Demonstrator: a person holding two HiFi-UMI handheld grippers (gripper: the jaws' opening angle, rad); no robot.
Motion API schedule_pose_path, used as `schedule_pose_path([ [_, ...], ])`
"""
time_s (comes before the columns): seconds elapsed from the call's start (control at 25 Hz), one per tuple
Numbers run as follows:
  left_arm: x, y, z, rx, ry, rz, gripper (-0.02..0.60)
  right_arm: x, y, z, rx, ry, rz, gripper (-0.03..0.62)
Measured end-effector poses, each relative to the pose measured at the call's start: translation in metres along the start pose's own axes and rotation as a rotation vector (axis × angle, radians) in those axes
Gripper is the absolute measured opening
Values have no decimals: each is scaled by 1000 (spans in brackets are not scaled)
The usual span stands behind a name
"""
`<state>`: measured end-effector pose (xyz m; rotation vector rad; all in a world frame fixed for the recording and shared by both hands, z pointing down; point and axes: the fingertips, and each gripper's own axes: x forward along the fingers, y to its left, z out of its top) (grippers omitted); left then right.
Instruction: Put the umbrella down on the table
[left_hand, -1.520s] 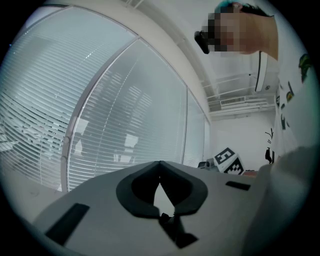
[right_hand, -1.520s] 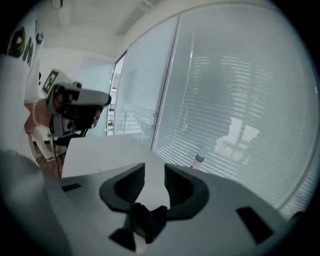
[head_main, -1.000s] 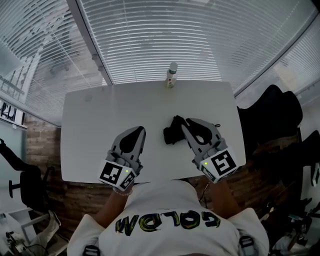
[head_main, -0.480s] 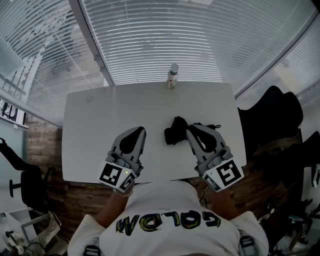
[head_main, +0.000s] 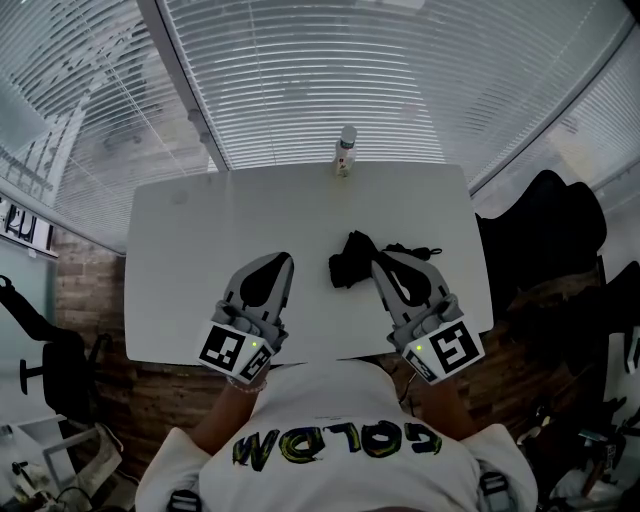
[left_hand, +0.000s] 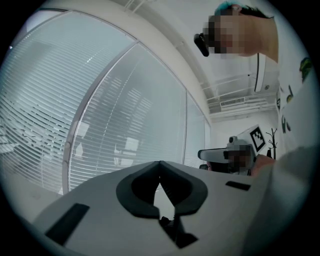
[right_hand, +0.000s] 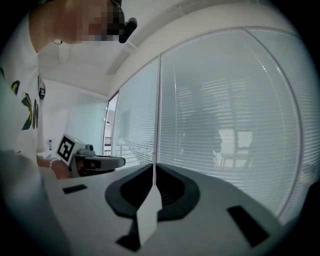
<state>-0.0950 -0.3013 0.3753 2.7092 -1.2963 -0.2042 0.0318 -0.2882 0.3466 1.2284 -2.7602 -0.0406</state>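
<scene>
While I look down through the head view, the umbrella (head_main: 348, 262) already lies folded on the surface (head_main: 190, 250), right of the middle, with its strap (head_main: 415, 249) trailing toward 3 o'clock. My right tool (head_main: 380, 266) sits at the umbrella's 4 o'clock with its tip just beside the dark fabric; I cannot tell whether they touch. My left tool (head_main: 284, 260) rests well apart at the umbrella's 9 o'clock. A bottle (head_main: 346, 150) stands at the surface's 12 o'clock edge. By my judgement the putting down is done, and only drawing the right tool away is left.

From the left gripper view, my left tool is clenched, jaws meeting at the tips with nothing between them; beyond are only the window blinds (left_hand: 125, 115). The umbrella does not show here.

From the right gripper view, my right tool is clenched too, its jaws pressed together along one line and grasping nothing, with blinds ahead and no umbrella in sight.

Compared with a second ago, my right tool has swung straighter, its marker cube (head_main: 447, 350) shifting toward 5 o'clock, and its jaws have just closed the last bit on nothing. More of the strap shows. Umbrella and left tool have stayed put.
</scene>
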Motion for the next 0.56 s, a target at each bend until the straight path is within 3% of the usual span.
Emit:
schedule_pose_path([
  [0.56, -1, -2, -2, -9, -1, -2, 11, 1, 1, 0, -11, 0, -2, 29],
])
